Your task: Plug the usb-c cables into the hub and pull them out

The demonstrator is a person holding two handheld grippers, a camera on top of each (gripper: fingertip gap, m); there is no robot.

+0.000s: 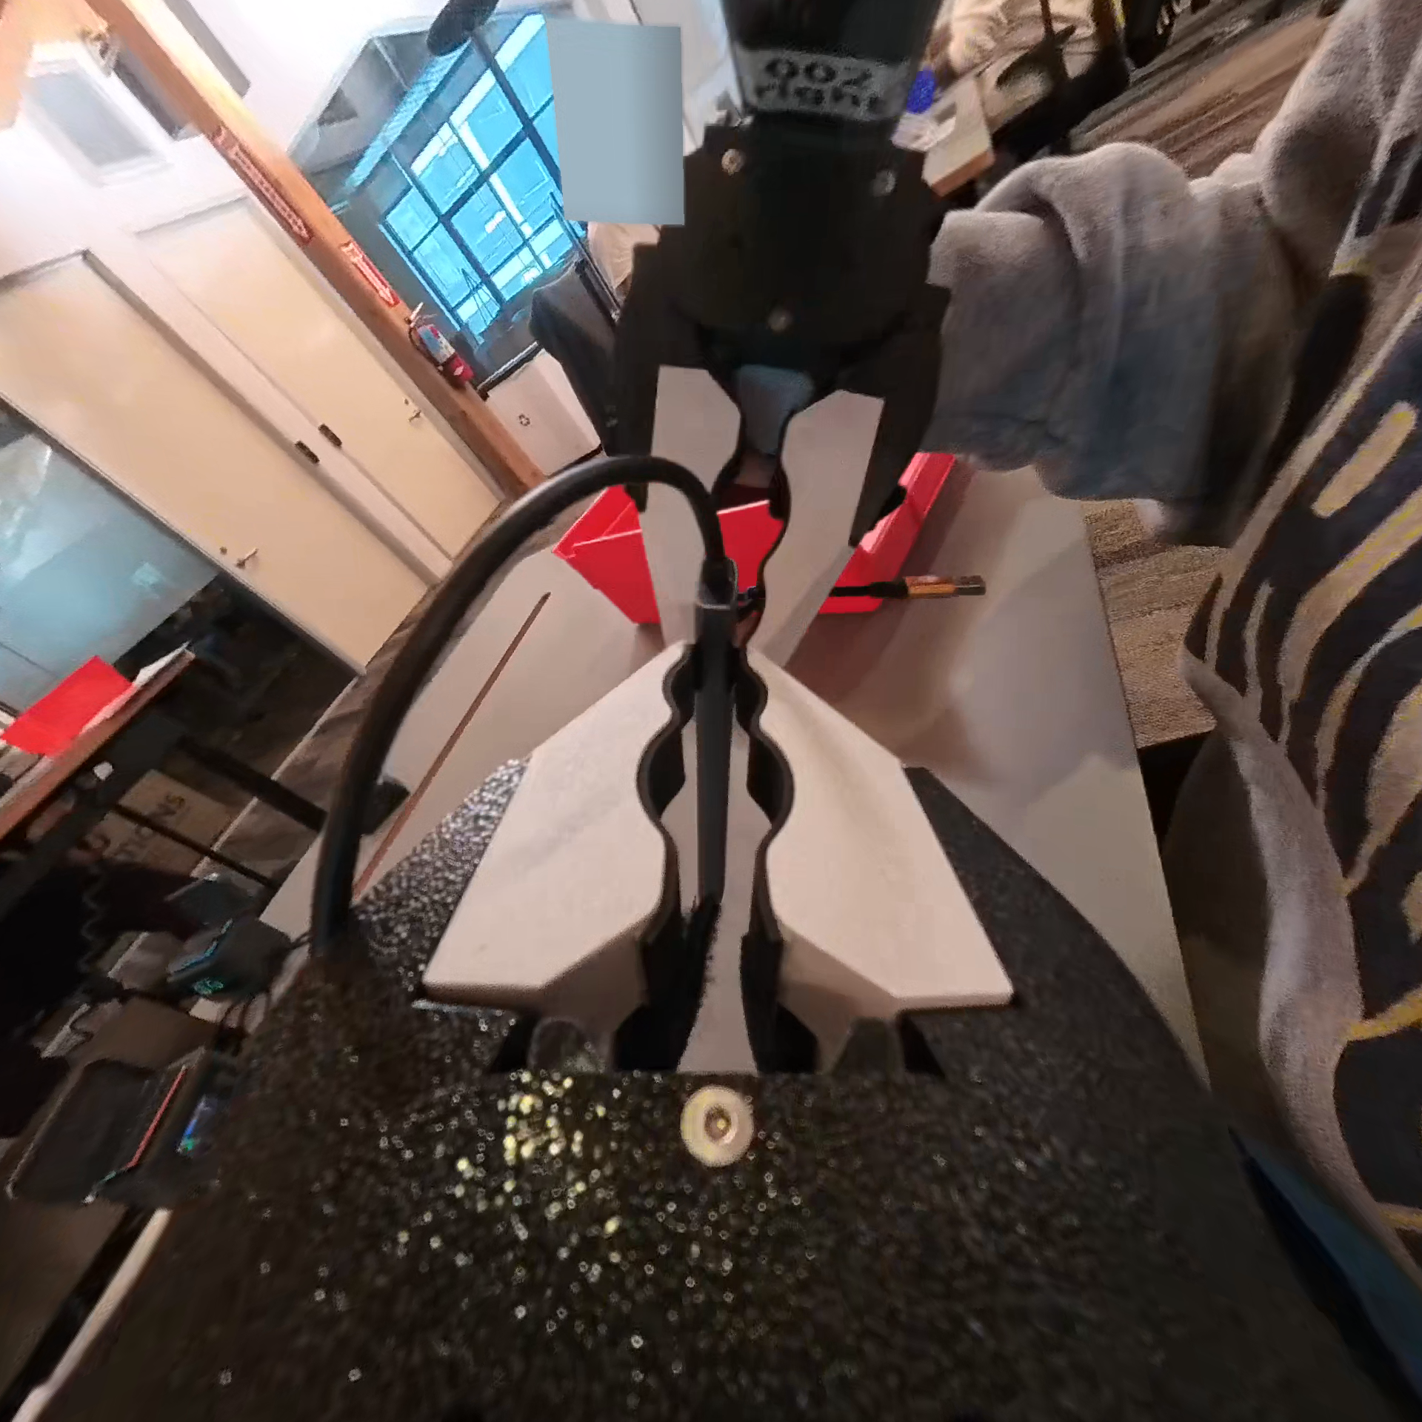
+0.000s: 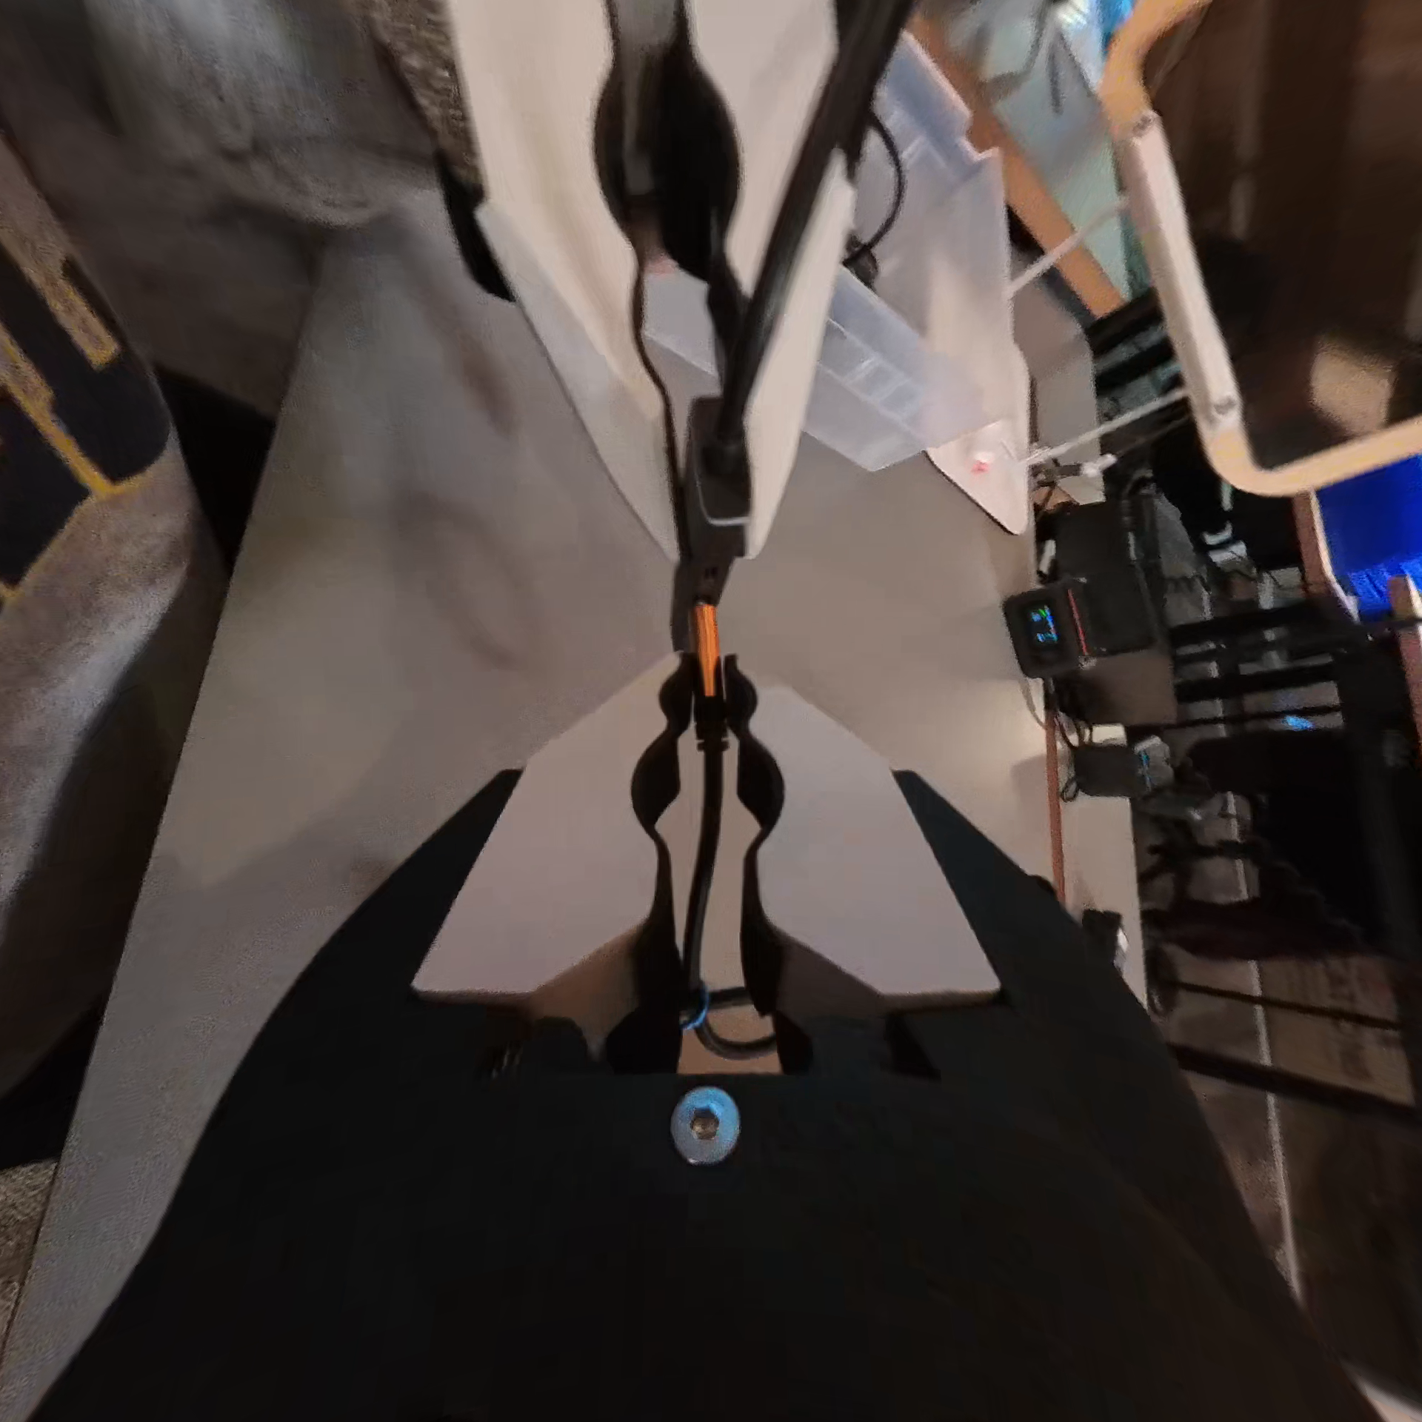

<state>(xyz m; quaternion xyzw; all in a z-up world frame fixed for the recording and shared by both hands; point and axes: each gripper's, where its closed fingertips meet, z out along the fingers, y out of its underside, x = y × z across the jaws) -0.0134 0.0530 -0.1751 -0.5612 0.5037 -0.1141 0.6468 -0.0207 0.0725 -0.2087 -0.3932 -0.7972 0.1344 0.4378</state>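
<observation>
You are holding the two grippers tip to tip above the pale table [image 1: 1000, 692]. Your left gripper [image 1: 716, 662] is clenching the thin dark hub [image 1: 712, 769] edge-on between its white fingers [image 1: 585, 846], and the hub's thick black cord [image 1: 431, 615] is arching up and over to the left. Your right gripper [image 2: 709, 685] is grasping the orange-collared usb-c cable plug [image 2: 706, 642] — its tip is meeting the end of the hub [image 2: 712, 492], though you cannot tell how deep it is sitting. Its thin black cable [image 2: 696, 862] is running back between the fingers. Farther off, a red bin [image 1: 608, 554] is standing on the table; its contents are hidden. Just right of it, another orange-collared plug [image 1: 935, 589] is lying on the table. A clear plastic container [image 2: 885, 369] is sitting beyond the hub — what is inside is too blurred to tell.
</observation>
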